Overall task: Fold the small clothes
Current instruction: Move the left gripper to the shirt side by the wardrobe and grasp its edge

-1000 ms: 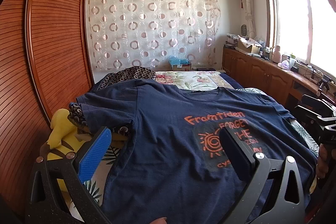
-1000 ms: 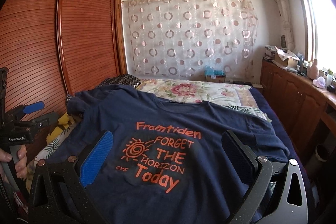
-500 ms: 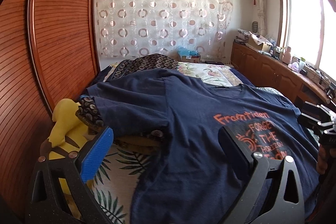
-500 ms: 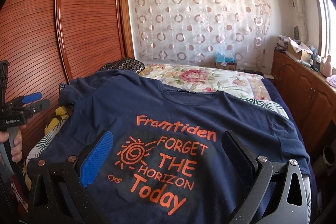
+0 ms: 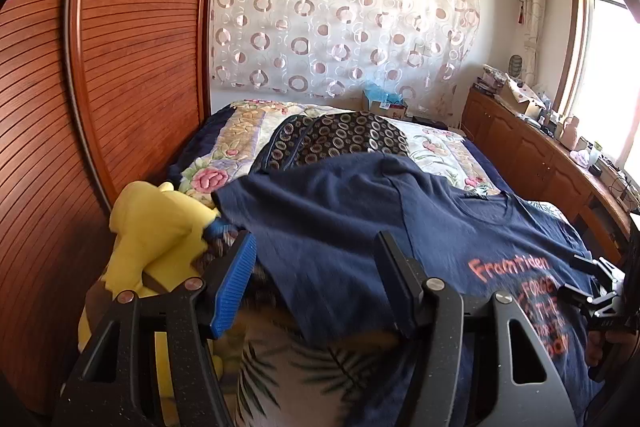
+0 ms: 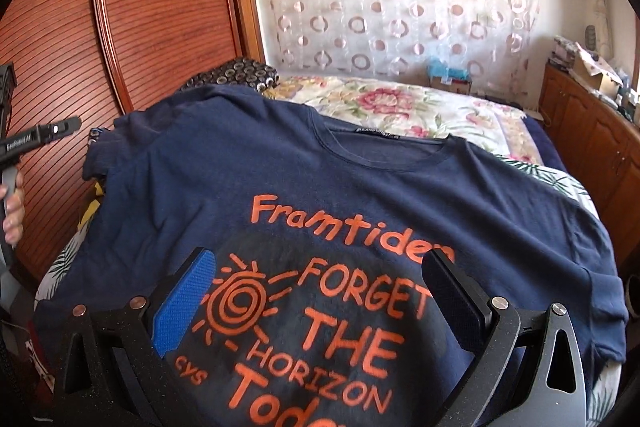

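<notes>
**Fold not yet begun: your navy T-shirt (image 6: pixel 360 187) lies spread face-up on the bed (image 6: pixel 420 107).**

Largest to smallest: the T-shirt is flat, with both sleeves out and no crease made, so every fold remains for you to do. It drapes over a circle-patterned garment (image 5: pixel 344 139) and lies beside a yellow plush toy (image 5: pixel 152 227). Your left gripper (image 5: pixel 316 279) hovers over the left sleeve, jaws wide, grasping nothing. Your right gripper (image 6: pixel 316 291) hangs above the orange print, equally spread and empty. The only container visible is a cardboard box (image 6: pixel 450 81) by the curtain, its contents indistinct.
</notes>
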Tool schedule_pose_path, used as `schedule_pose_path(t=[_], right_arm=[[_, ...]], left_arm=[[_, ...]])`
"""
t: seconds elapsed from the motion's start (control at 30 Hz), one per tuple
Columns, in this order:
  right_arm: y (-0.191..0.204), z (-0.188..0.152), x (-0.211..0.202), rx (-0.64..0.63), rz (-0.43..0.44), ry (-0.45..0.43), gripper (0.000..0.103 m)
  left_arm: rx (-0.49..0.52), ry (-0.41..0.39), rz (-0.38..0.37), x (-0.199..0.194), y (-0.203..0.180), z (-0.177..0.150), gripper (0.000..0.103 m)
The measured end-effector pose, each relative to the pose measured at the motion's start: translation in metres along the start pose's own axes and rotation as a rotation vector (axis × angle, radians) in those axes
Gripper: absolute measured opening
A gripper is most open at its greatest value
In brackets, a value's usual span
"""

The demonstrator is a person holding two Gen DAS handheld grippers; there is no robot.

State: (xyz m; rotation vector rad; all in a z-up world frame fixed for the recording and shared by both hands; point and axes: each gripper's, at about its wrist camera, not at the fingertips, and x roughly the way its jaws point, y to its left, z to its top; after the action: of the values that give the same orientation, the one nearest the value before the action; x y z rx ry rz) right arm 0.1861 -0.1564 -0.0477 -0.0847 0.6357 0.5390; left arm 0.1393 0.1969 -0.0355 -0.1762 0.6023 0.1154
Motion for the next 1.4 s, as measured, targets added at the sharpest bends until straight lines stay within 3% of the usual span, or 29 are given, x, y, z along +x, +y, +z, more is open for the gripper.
schedule_pose_path(t=[0.07, 0.33, 0.6, 0.7, 0.73, 0.77, 0.83, 1.03, 1.2, 1.4], right_arm=[[0.000, 0.005, 0.003, 0.002, 0.003, 0.011, 0.103], [-0.002, 0.011, -0.003, 0.010, 0.031, 0.022, 0.103], [-0.005, 0.010, -0.018, 0.012, 0.058, 0.007, 0.103], [-0.007, 0.006, -0.019, 0.007, 0.065, 0.010, 0.103], [-0.008, 0.003, -0.020, 0.006, 0.065, 0.009, 0.103], [-0.009, 0.004, -0.018, 0.007, 0.061, 0.011, 0.103], [-0.012, 0.002, -0.016, 0.017, 0.055, 0.018, 0.103], [-0.017, 0.009, -0.011, 0.042, 0.038, 0.017, 0.103], [-0.014, 0.008, -0.014, 0.049, 0.031, 0.012, 0.103], [-0.021, 0.012, -0.023, 0.067, 0.005, -0.002, 0.103]], left_arm=[[-0.007, 0.029, 0.005, 0.015, 0.007, 0.007, 0.050], [-0.060, 0.142, 0.019, 0.048, 0.026, -0.001, 0.039], [-0.073, 0.205, 0.059, 0.062, 0.034, -0.010, 0.039], [-0.082, 0.193, 0.031, 0.064, 0.033, -0.009, 0.039], [-0.082, 0.183, 0.024, 0.063, 0.033, -0.008, 0.031], [-0.084, 0.167, 0.028, 0.061, 0.032, -0.007, 0.012], [-0.085, 0.135, 0.010, 0.054, 0.030, -0.003, 0.007], [0.000, 0.022, 0.006, 0.021, 0.004, 0.016, 0.006], [0.049, -0.009, -0.074, 0.013, -0.025, 0.034, 0.006], [0.157, -0.028, -0.198, 0.024, -0.092, 0.055, 0.006]])
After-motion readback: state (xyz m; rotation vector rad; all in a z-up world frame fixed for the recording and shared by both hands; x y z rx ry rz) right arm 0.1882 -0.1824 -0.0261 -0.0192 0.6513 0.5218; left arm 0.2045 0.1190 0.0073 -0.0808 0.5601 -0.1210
